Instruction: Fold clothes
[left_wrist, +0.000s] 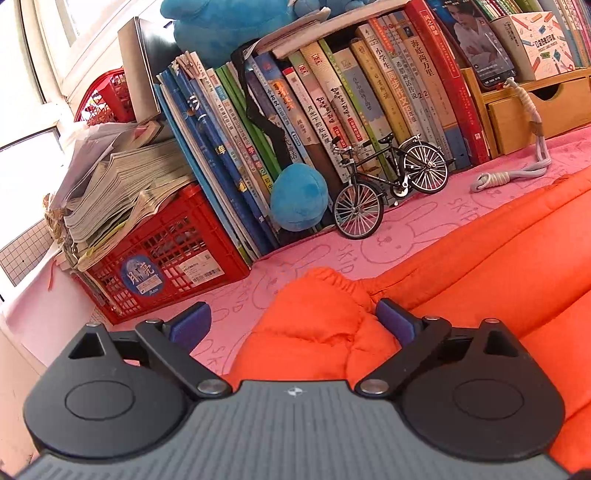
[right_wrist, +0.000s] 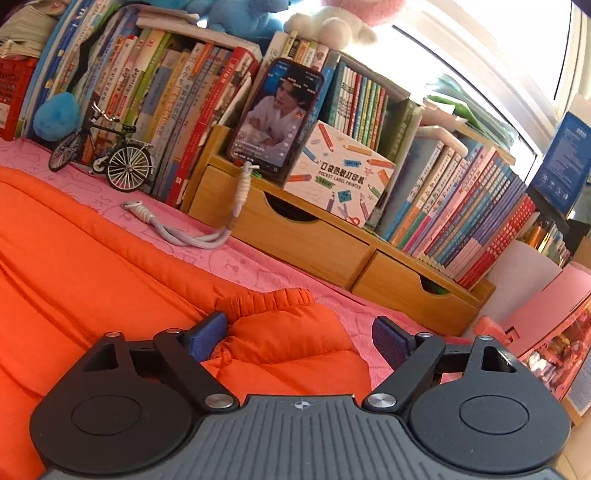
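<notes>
On the pink rabbit-print cloth (left_wrist: 388, 236) covering the bench lies the orange padded jacket (left_wrist: 498, 266), spread low across my view with both sleeves folded in toward me. Through the left wrist camera I see my left gripper (left_wrist: 293, 323) spread wide, its blue pads standing either side of the left sleeve (left_wrist: 314, 332); the right-hand pad sits just against the fabric, the other is clear of it over bare cloth, so nothing is gripped. The sleeve's elastic cuff (left_wrist: 325, 277) points away toward the books. Through the right wrist camera my right gripper (right_wrist: 299, 339) is likewise wide apart, straddling the right sleeve (right_wrist: 291, 343), whose gathered cuff (right_wrist: 280, 297) lies just beyond the pads; the left pad brushes the sleeve's edge, the right one hangs free. Behind the jacket stand a model bicycle (left_wrist: 388, 184), a row of books (left_wrist: 332, 103), a red crate (left_wrist: 166, 251) and wooden drawers (right_wrist: 295, 229) with a phone (right_wrist: 275, 118) propped on top.
</notes>
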